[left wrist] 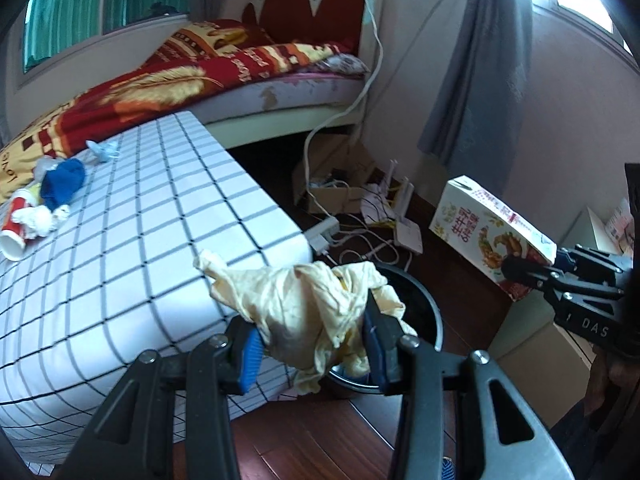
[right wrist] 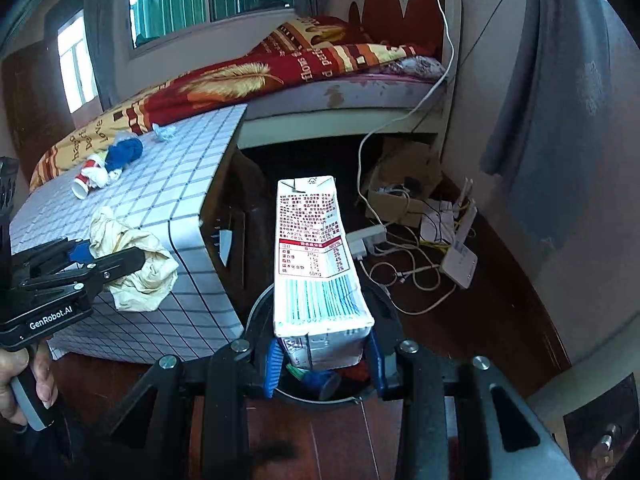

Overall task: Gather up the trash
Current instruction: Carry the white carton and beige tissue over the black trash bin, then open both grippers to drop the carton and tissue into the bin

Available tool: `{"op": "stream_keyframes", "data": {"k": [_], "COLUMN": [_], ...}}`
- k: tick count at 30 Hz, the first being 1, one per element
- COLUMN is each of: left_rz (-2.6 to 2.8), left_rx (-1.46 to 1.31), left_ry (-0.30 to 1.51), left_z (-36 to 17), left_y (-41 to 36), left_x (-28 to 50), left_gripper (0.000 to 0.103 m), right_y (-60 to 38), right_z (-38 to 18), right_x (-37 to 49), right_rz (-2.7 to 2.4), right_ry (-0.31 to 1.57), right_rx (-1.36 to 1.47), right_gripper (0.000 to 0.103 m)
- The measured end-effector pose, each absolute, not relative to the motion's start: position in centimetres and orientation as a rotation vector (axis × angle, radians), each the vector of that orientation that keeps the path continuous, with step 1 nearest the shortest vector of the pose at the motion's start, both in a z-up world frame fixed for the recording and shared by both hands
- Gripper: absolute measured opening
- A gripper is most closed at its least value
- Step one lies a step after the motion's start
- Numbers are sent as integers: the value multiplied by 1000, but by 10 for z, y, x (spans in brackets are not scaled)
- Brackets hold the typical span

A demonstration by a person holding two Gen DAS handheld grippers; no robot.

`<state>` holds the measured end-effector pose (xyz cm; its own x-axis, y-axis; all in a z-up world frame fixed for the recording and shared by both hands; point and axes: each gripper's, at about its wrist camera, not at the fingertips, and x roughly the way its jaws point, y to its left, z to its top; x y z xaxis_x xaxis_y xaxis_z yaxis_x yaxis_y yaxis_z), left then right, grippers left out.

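Note:
My left gripper is shut on a crumpled yellowish glove, held just above the rim of a black trash bin beside the checked table. In the right wrist view the right gripper is shut on the base of a white milk carton, which hangs over the bin; some trash lies inside. Each view shows the other tool: the right gripper with the carton, the left gripper with the glove. A red paper cup, blue cloth and crumpled wrapper lie on the table.
A bed with a red patterned blanket stands behind the table. On the dark wood floor lie a power strip, tangled cables, a white router and a cardboard box. Grey curtains hang right. A hand grips the left tool's handle.

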<state>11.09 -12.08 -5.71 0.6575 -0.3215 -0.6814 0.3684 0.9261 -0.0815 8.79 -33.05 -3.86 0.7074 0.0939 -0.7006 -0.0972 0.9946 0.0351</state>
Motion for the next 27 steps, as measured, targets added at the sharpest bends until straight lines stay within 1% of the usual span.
{"op": "stream_keyframes", "data": {"k": [10,24,25,26,27], "left_rz": [-437,-462,-468,-481,-474], "left_rx": [71,36,27,16,14], "left_ry": [838,1007,1017,1023,1024], "left_z": [-91,-162,-165,-169,-173], "left_y": [-147,-180,-181,-183,-182], "left_x": [119,158,161,164,168], "left_gripper": [44,45,45,54,65], "right_y": [-348,-345,-344,-342,-339], "right_z": [-71,-153,-159,-166,-176], "right_x": [91,140,144,150,155], "right_rz": [121,229,243,260,272], "right_ry": [853,1031,1042,1063,1083], "right_rx": [-19,-135,-142,-153,-184], "right_gripper": [37,37,37,38,48]}}
